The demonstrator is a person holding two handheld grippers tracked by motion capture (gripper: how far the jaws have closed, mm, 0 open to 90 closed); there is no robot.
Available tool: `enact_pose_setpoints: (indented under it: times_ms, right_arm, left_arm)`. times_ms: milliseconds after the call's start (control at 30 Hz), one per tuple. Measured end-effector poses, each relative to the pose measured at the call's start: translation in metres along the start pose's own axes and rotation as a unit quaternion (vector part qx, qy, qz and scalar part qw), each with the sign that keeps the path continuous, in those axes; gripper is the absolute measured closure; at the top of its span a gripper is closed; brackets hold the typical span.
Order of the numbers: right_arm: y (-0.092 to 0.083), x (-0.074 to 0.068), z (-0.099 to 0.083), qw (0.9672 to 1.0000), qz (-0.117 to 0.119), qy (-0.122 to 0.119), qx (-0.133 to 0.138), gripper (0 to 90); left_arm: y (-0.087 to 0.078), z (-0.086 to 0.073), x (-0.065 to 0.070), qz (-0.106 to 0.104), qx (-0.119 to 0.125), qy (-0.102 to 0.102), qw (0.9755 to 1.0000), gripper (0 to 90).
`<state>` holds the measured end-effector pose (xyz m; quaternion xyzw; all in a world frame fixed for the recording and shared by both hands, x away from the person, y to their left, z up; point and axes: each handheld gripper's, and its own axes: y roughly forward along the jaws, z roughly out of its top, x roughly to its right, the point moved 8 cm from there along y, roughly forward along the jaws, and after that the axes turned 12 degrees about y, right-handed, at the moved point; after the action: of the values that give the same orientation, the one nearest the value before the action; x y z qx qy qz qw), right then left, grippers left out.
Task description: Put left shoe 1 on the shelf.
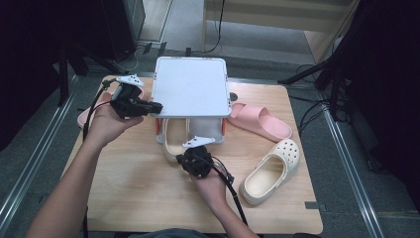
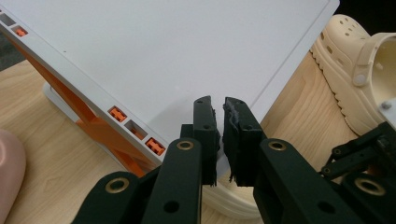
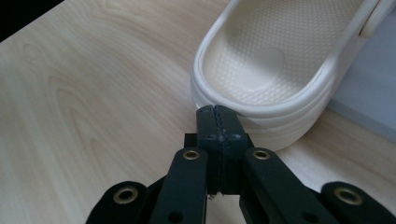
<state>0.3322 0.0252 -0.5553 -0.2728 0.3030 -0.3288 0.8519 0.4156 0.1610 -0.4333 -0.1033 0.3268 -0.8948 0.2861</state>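
Cream clog (image 1: 174, 139): under white shoe rack (image 1: 190, 85), heel poking out.
Right gripper (image 3: 216, 111): jaws shut, empty, tips against heel rim.
Left gripper (image 2: 219, 108): nearly shut on nothing, at rack's top edge.
Risk: push skewing clog, jamming on orange leg (image 2: 100, 128).
Room: bare table (image 1: 138, 188) in front.
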Motion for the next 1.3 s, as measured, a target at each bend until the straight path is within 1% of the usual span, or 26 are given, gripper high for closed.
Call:
enact_pose_setpoints:
  times_ms: [33, 67, 100, 133, 167, 267, 300, 333, 467, 500, 567, 700, 800, 900, 967, 1000, 1033, 1100, 1200, 1233, 1300]
  right_arm:
    - [0.002, 0.000, 0.002, 1.0000, 0.003, 0.000, 0.004, 90.0]
    - [0.004, 0.001, 0.004, 1.0000, -0.006, -0.002, 0.005, 90.0]
    - [0.008, 0.003, 0.008, 0.9999, -0.010, -0.003, 0.010, 90.0]
    - [0.008, 0.003, 0.008, 0.9999, -0.010, -0.003, 0.010, 90.0]
    - [0.011, 0.005, 0.012, 0.9998, -0.013, -0.002, 0.014, 90.0]
    - [0.015, 0.006, 0.017, 0.9997, -0.018, -0.002, 0.016, 90.0]
    - [0.017, 0.006, 0.019, 0.9997, -0.019, -0.002, 0.016, 90.0]
    - [0.019, 0.006, 0.021, 0.9997, -0.013, -0.003, 0.018, 90.0]
    - [0.028, 0.006, 0.030, 0.9992, -0.031, -0.012, 0.023, 89.0]
    - [0.032, 0.007, 0.034, 0.9985, -0.040, -0.023, 0.028, 88.8]
    - [0.034, 0.007, 0.036, 0.9985, -0.042, -0.022, 0.028, 88.8]
    - [0.043, 0.010, 0.042, 0.9991, -0.029, -0.001, 0.032, 88.8]
    - [0.046, 0.011, 0.044, 0.9991, -0.028, -0.004, 0.031, 88.7]
    - [0.044, 0.009, 0.045, 0.9993, -0.020, 0.002, 0.030, 87.6]
    - [0.039, 0.005, 0.044, 0.9997, -0.007, 0.009, 0.024, 87.5]
    - [0.036, 0.004, 0.043, 0.9997, -0.003, 0.009, 0.023, 87.5]
    - [0.027, 0.000, 0.042, 0.9997, 0.005, 0.008, 0.022, 86.7]
    - [0.024, -0.001, 0.042, 0.9997, 0.008, 0.007, 0.022, 86.2]
    - [0.007, -0.003, 0.039, 0.9995, 0.021, 0.006, 0.023, 83.8]
    - [0.004, -0.003, 0.038, 0.9995, 0.022, 0.007, 0.023, 83.0]
    - [-0.006, -0.002, 0.036, 0.9994, 0.023, 0.000, 0.025, 81.9]
  left_arm:
    - [0.000, 0.000, 0.000, 0.002, 0.003, 0.001, 1.0000, 83.5]
    - [0.000, -0.001, 0.000, 0.003, 0.006, 0.002, 1.0000, 83.8]
    - [0.000, -0.001, 0.000, 0.002, 0.007, 0.002, 1.0000, 83.9]
    - [0.000, -0.001, 0.000, 0.002, 0.008, 0.001, 1.0000, 83.9]
    - [0.000, -0.001, 0.000, 0.000, 0.009, 0.000, 1.0000, 84.0]
    - [0.000, -0.001, -0.001, 0.001, 0.008, 0.001, 1.0000, 84.1]
    - [0.000, -0.001, 0.000, 0.001, 0.007, 0.001, 1.0000, 84.1]
    - [0.000, -0.001, 0.000, 0.001, 0.007, 0.001, 1.0000, 84.1]
    - [0.000, -0.001, 0.000, 0.002, 0.007, 0.001, 1.0000, 84.1]
    - [0.000, -0.001, 0.000, 0.002, 0.007, 0.001, 1.0000, 84.1]
    - [0.000, -0.001, 0.000, 0.002, 0.007, 0.000, 1.0000, 84.1]
    - [0.000, -0.001, 0.000, 0.003, 0.008, 0.001, 1.0000, 84.1]
    - [-0.001, -0.001, 0.000, 0.004, 0.008, 0.001, 1.0000, 84.1]
    - [-0.001, -0.001, -0.001, 0.003, 0.008, 0.001, 1.0000, 83.9]
    - [-0.001, -0.001, -0.001, 0.001, 0.009, -0.001, 1.0000, 83.6]
    - [-0.001, -0.001, 0.000, 0.002, 0.008, -0.001, 1.0000, 83.6]
    - [-0.001, -0.001, 0.000, 0.005, 0.006, 0.000, 1.0000, 82.9]
    - [-0.001, -0.001, 0.000, 0.007, 0.005, 0.000, 1.0000, 82.4]
    - [-0.001, -0.001, 0.000, 0.006, 0.007, -0.004, 1.0000, 80.7]
    - [-0.001, -0.001, 0.000, 0.007, 0.007, -0.005, 0.9999, 80.7]
    - [-0.001, -0.001, 0.000, 0.008, 0.007, -0.006, 0.9999, 80.7]
